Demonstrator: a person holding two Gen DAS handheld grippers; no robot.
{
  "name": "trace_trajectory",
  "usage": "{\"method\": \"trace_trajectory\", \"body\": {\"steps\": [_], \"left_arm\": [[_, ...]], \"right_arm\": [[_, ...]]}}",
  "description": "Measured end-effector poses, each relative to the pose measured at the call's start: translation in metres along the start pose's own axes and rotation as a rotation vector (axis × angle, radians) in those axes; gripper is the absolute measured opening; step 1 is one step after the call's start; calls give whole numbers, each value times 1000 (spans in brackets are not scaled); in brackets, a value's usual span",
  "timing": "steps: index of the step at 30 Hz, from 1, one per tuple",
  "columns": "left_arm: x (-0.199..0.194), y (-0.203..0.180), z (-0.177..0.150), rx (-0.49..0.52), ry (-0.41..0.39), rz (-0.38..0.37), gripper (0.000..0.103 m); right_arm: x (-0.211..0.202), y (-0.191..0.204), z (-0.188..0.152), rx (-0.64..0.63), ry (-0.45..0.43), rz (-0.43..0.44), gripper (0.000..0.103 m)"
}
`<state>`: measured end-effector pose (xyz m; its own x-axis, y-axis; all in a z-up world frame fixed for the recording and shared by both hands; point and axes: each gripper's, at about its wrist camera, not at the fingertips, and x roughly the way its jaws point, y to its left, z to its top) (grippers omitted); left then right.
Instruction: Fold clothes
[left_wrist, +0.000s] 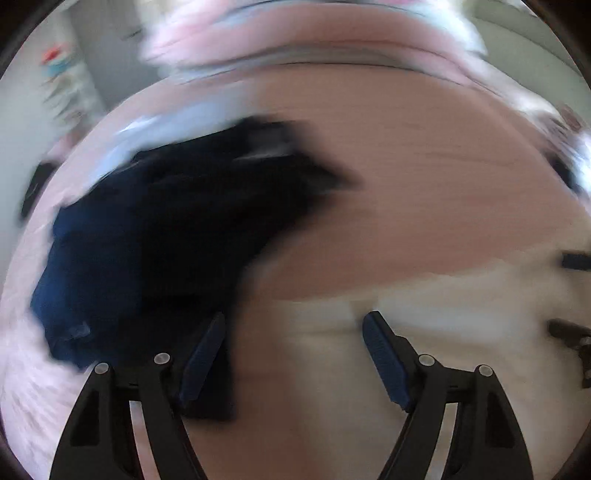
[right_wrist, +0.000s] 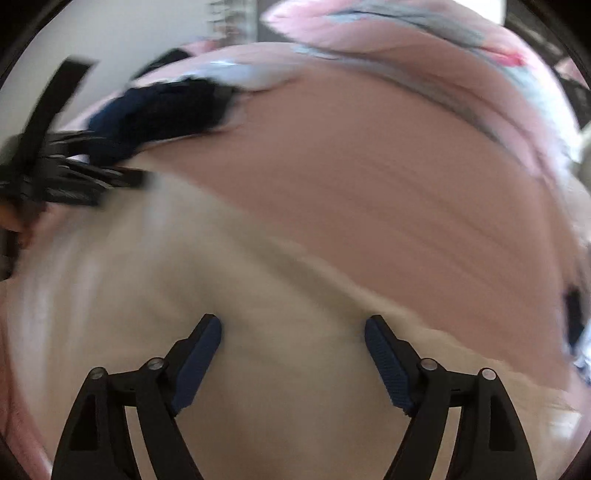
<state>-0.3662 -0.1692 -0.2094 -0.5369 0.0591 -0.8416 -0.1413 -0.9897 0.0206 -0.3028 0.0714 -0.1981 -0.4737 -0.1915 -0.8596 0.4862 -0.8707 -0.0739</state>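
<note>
Both views are blurred by motion. A cream garment (right_wrist: 229, 295) lies spread on the pink bed cover (right_wrist: 406, 192). My right gripper (right_wrist: 293, 328) hangs over it, open, with nothing between its blue pads. In the left wrist view the cream garment (left_wrist: 424, 314) lies at the lower right. My left gripper (left_wrist: 293, 328) stands open over its left edge, beside a heap of dark navy and black clothes (left_wrist: 166, 229). That dark heap (right_wrist: 159, 114) also shows at the upper left of the right wrist view. The left gripper's black frame (right_wrist: 48, 166) appears at that view's left edge.
A pink and light-blue pillow or folded bedding (left_wrist: 314, 40) lies along the far side of the bed. A light-blue cloth (left_wrist: 147, 136) sits behind the dark heap. A pale wall (right_wrist: 110, 37) rises beyond the bed. Bare pink cover (left_wrist: 424, 177) lies to the right of the heap.
</note>
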Motion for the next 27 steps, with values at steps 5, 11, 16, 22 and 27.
{"method": "trace_trajectory", "body": {"steps": [5,11,16,22,27], "left_arm": [[-33,-4,-1,-62,-88,-103,77],[-49,-87,-35,25,-40,-246,77],[-42,-154,-54,165,-4,-179,77],[-57,-185,-76,176,-4,-57,77],[-61,-189,-83,165,-5,-24,77]], "right_arm": [[-25,-66,-7,260,4,-109,80],[-57,-36,-29,271,-4,-80,80],[-68,18,-45,300,-3,-83,80],[-89,33,-64,274,-8,-125,80],[-103,35,-73,268,-15,-155,80]]}}
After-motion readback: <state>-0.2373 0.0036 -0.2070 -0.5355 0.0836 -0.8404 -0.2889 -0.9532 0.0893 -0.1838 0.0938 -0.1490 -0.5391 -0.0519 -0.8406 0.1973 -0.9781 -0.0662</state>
